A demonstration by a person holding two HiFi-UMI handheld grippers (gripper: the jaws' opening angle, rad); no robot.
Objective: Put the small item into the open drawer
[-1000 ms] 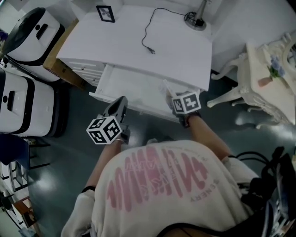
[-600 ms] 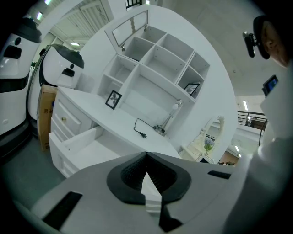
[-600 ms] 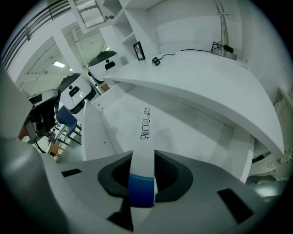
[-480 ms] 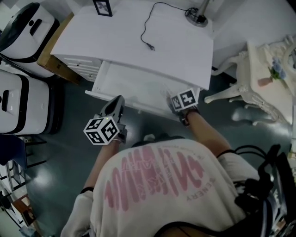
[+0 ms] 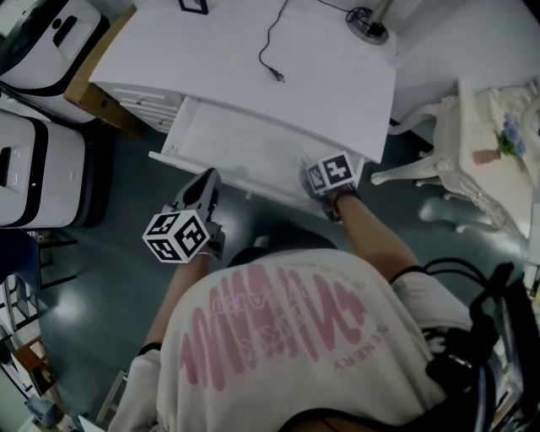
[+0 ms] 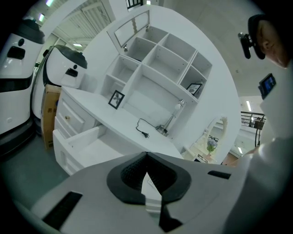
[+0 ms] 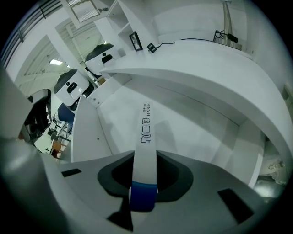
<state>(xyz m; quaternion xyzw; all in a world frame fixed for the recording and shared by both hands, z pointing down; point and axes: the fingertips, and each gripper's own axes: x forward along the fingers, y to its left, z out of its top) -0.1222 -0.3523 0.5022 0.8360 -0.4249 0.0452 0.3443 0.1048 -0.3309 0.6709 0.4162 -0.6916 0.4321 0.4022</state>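
The small item is a white tube [image 7: 146, 132] with a blue end and dark print, and my right gripper [image 7: 145, 161] is shut on it near that blue end. The tube points steeply down over the white floor of the open drawer [image 7: 187, 123]. In the head view the right gripper [image 5: 314, 179] hangs over the right end of the drawer [image 5: 240, 139], just inside its front edge. My left gripper [image 5: 205, 177] stays outside the drawer front, towards its left. Its jaws [image 6: 146, 155] meet at the tips and hold nothing.
Above the drawer the white desk top [image 5: 253, 59] carries a black cable [image 5: 274, 51], a lamp base [image 5: 369, 21] and a photo frame [image 5: 192, 5]. White machines [image 5: 34, 160] and a cardboard box [image 5: 97, 97] stand left. An ornate white table [image 5: 489, 143] stands right.
My right gripper has sunk towards the drawer with the tube and tipped further down. The left gripper has hardly moved.
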